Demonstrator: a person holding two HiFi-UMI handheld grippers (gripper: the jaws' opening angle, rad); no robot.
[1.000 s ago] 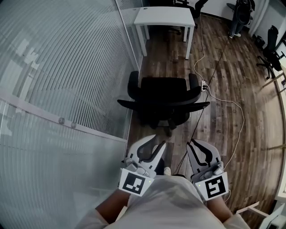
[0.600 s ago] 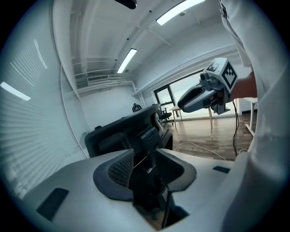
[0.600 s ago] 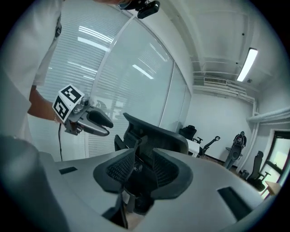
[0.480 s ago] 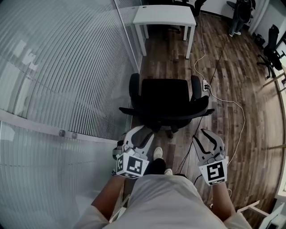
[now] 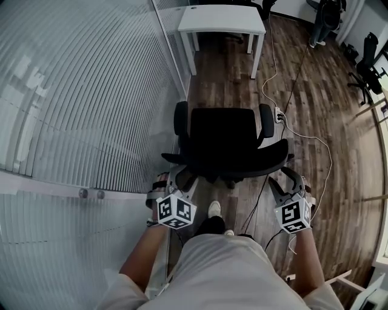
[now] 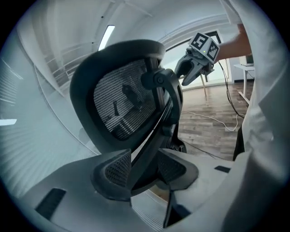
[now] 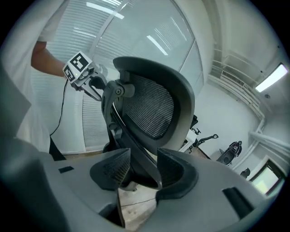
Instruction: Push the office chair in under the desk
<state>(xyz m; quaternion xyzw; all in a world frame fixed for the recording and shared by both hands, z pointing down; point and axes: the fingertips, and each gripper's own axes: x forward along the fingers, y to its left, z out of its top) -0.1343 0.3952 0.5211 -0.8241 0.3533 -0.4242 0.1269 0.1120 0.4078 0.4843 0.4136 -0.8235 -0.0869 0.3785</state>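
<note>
The chair (image 5: 225,140) is stood well short of the desk (image 5: 223,18). Its backrest edges are straddled by the left gripper (image 5: 179,179) and right gripper (image 5: 287,181), jaws opening, unclamped. The grasping step is judged in hand; closing, then pushing forward, is called for.

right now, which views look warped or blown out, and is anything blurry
Head view: strong fisheye, stripes on the glass partition and the floor planks bow; office chair sharp. Left gripper view: dark round vignette, ceiling light blown out. Right gripper view: same vignette, light strip bright, mesh backrest crisp.
</note>
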